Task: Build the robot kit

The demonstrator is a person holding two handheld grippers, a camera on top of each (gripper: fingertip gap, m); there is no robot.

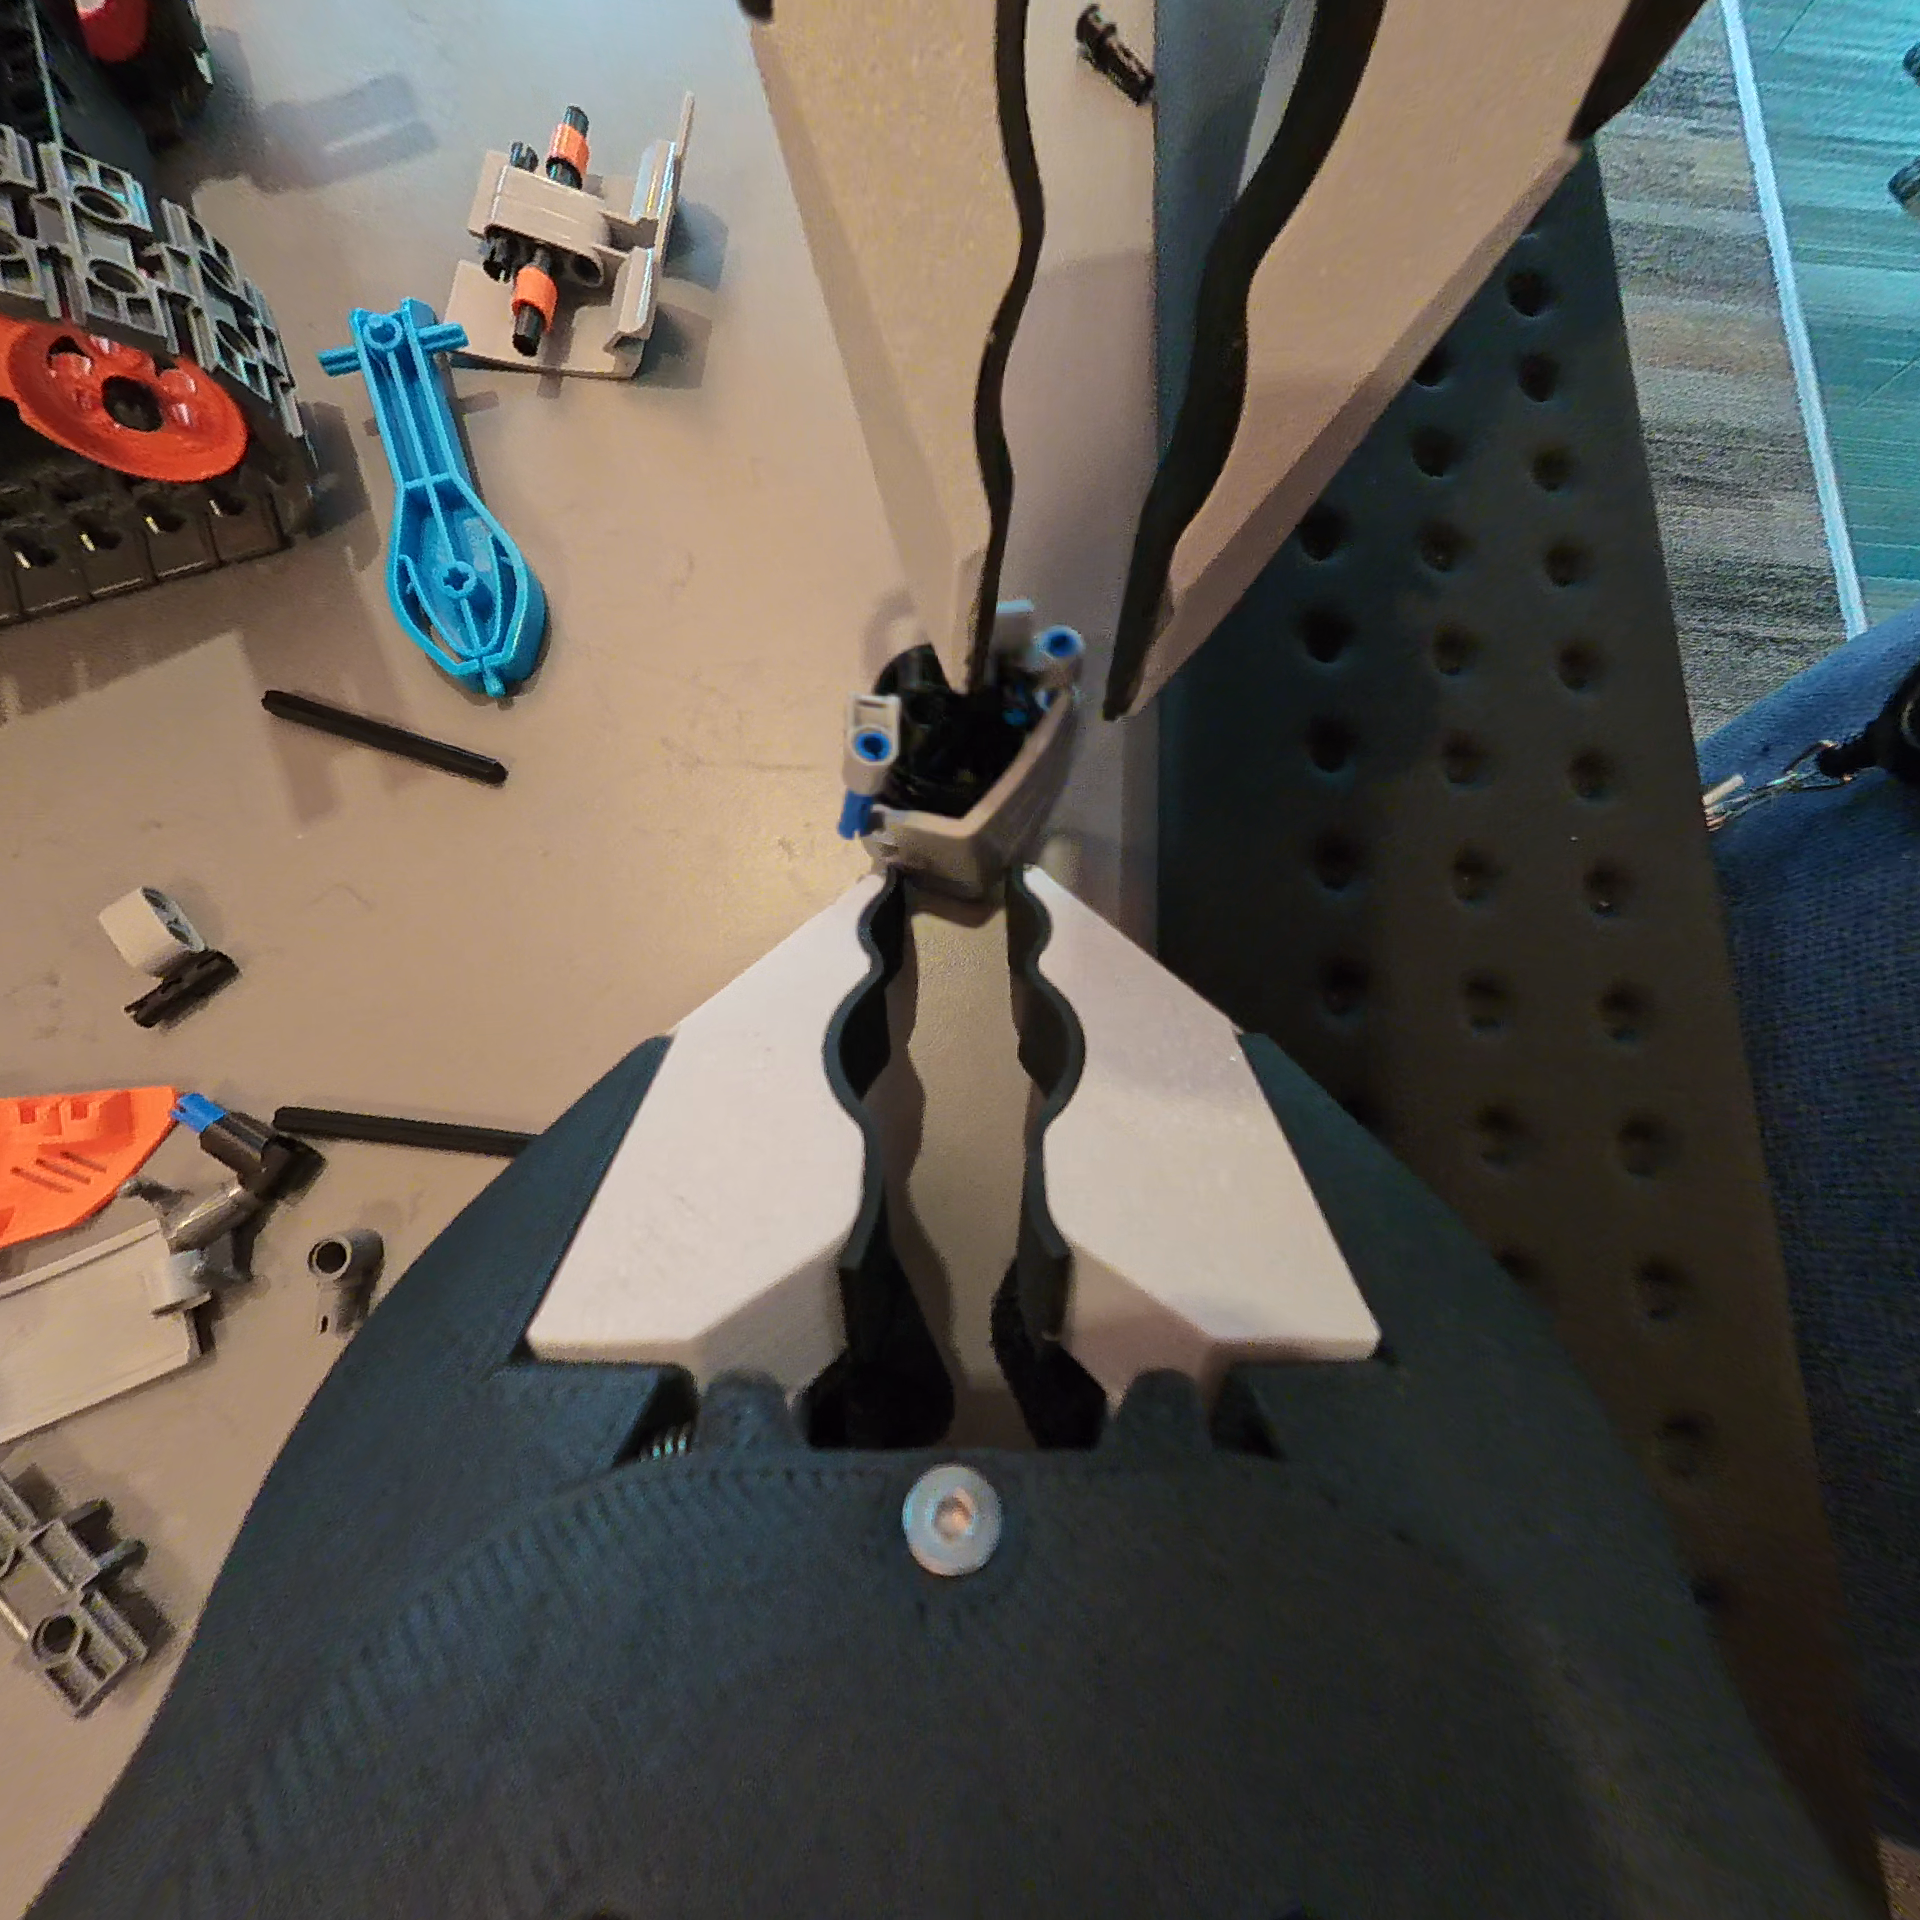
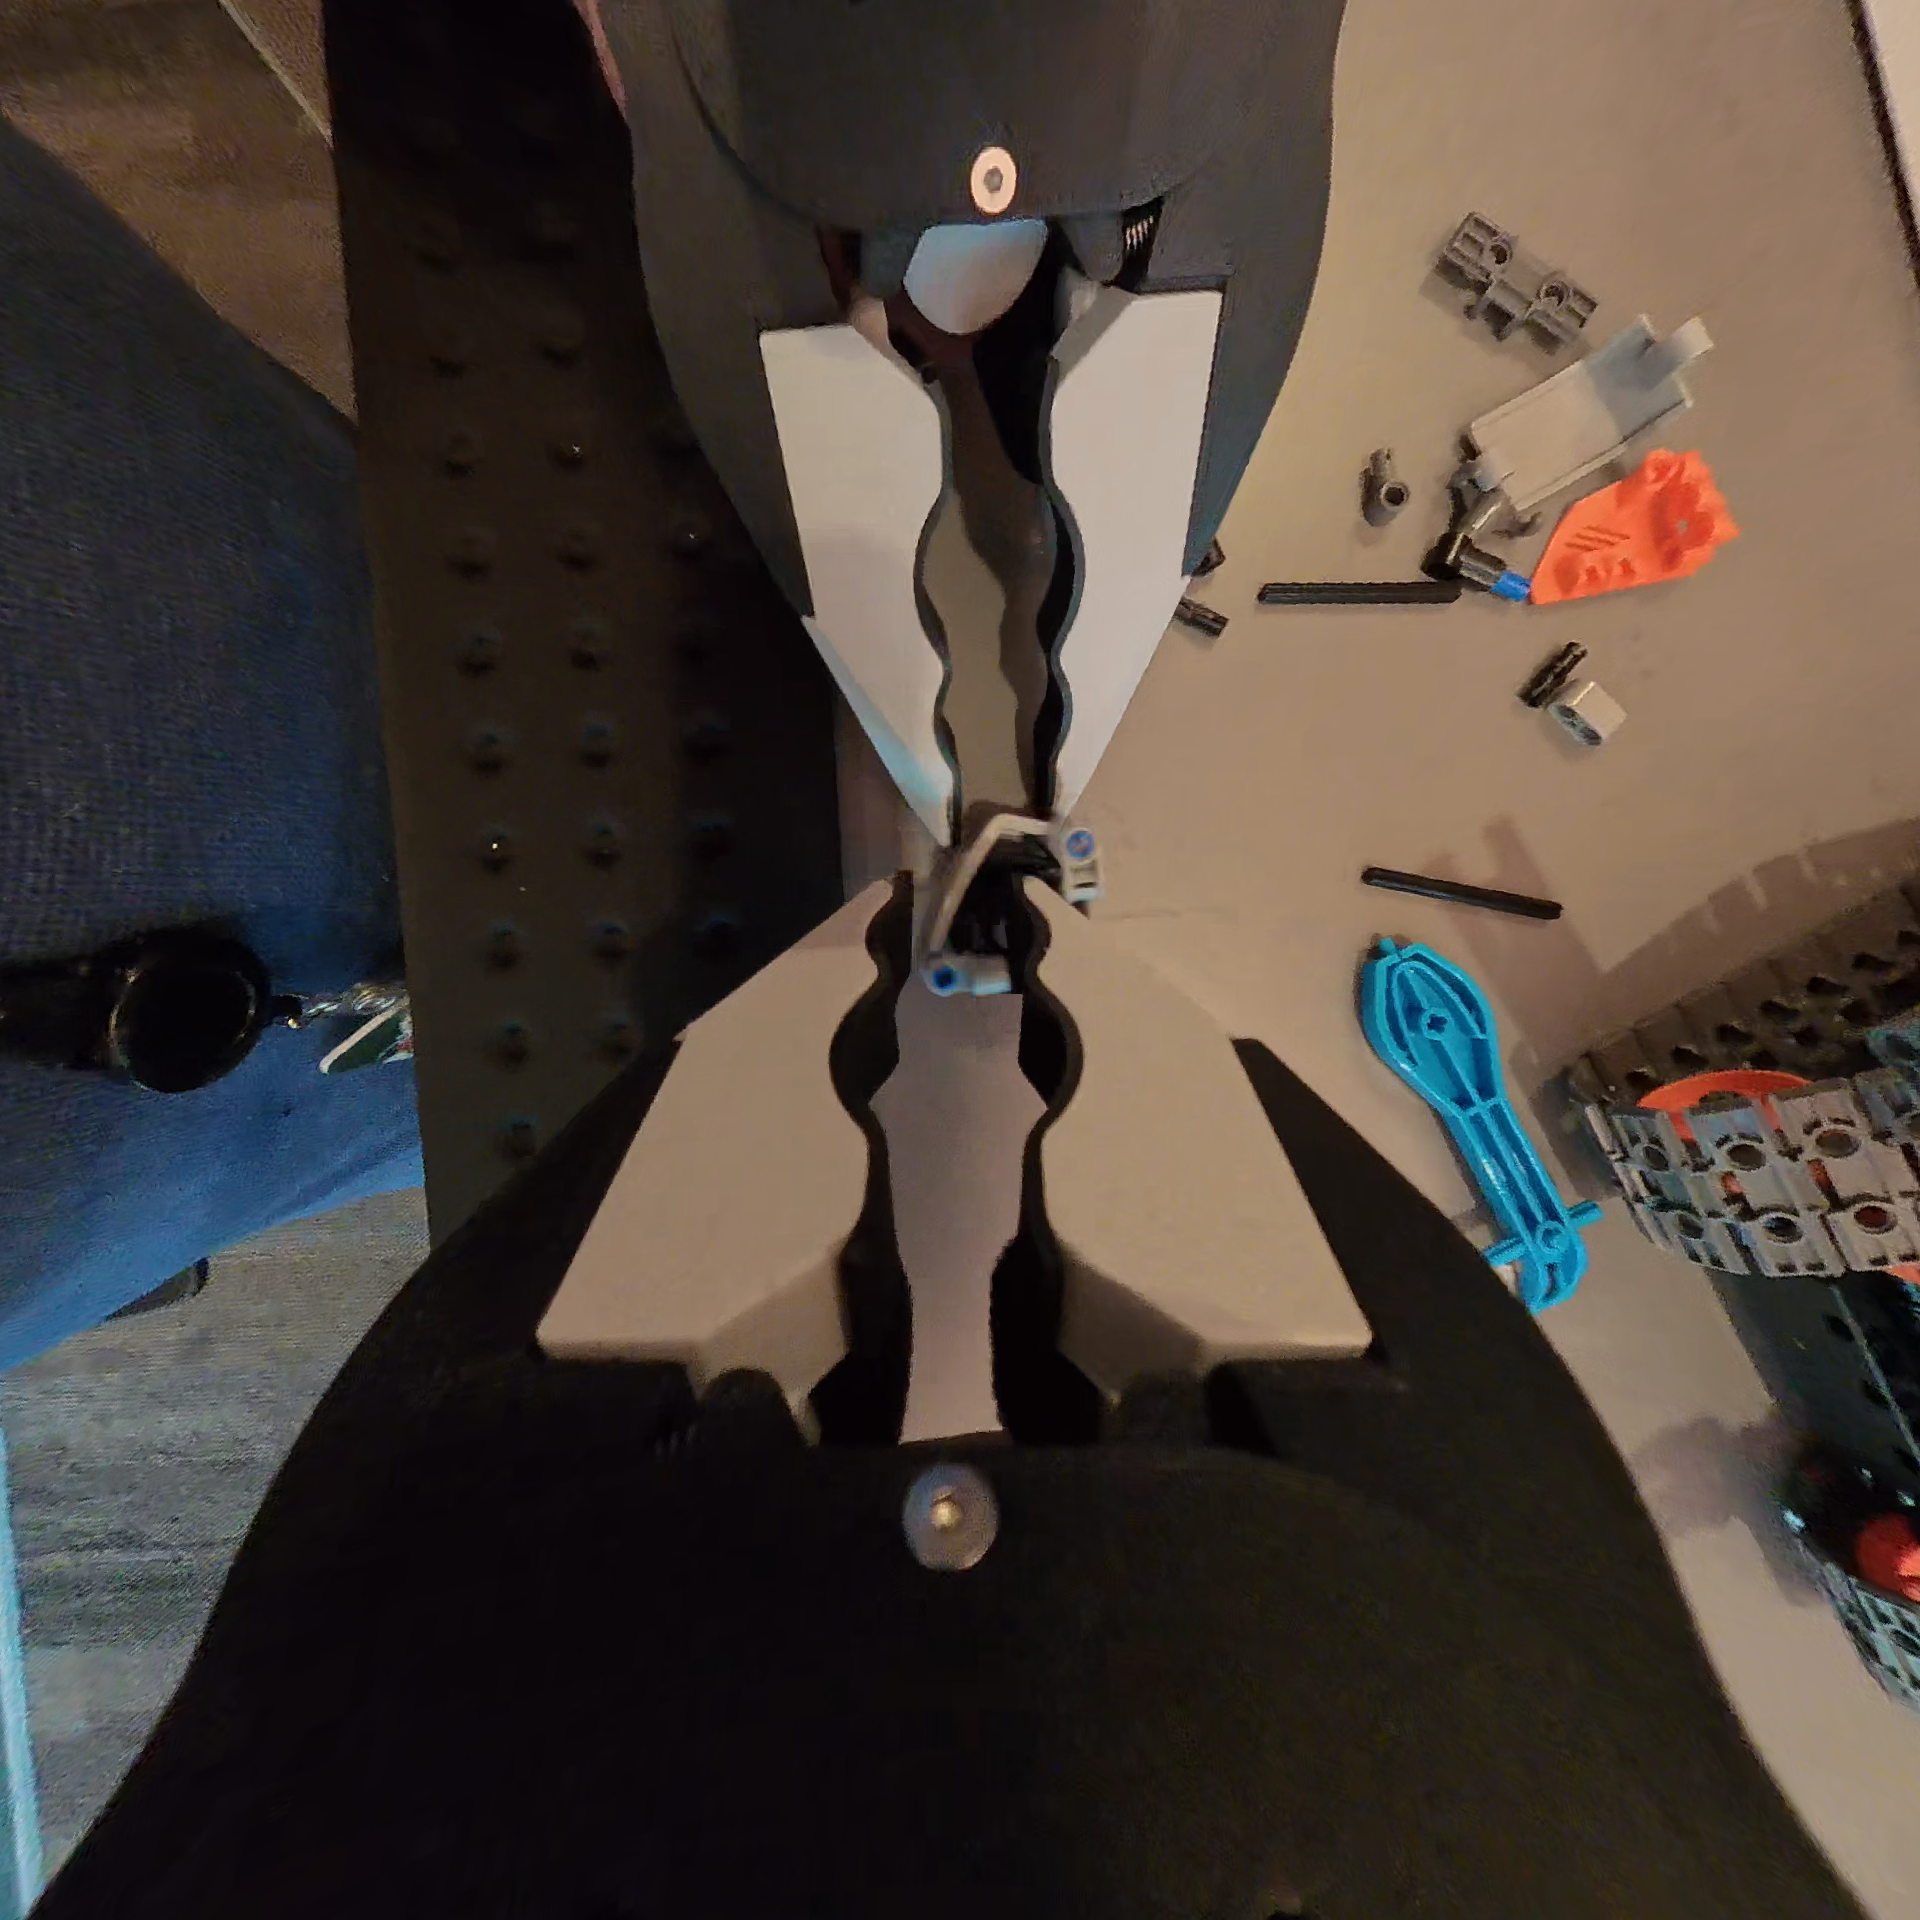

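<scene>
Pinching one end of the small grey-and-black brick assembly (image 1: 971, 748), my left gripper (image 1: 951, 883) holds it by the table (image 1: 675, 675) edge. My right gripper (image 2: 971, 904) clamps the far end. A blue lever tool (image 1: 447, 499) lies beyond.

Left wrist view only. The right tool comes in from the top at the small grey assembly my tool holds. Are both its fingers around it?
Observer: Yes. In the right wrist view the small grey assembly sits between the right tool tips, opposite the left tool.
Operator: Anything hidden under my tool body?
Observer: A short black pin lies on the table right beside the left tool.
</scene>
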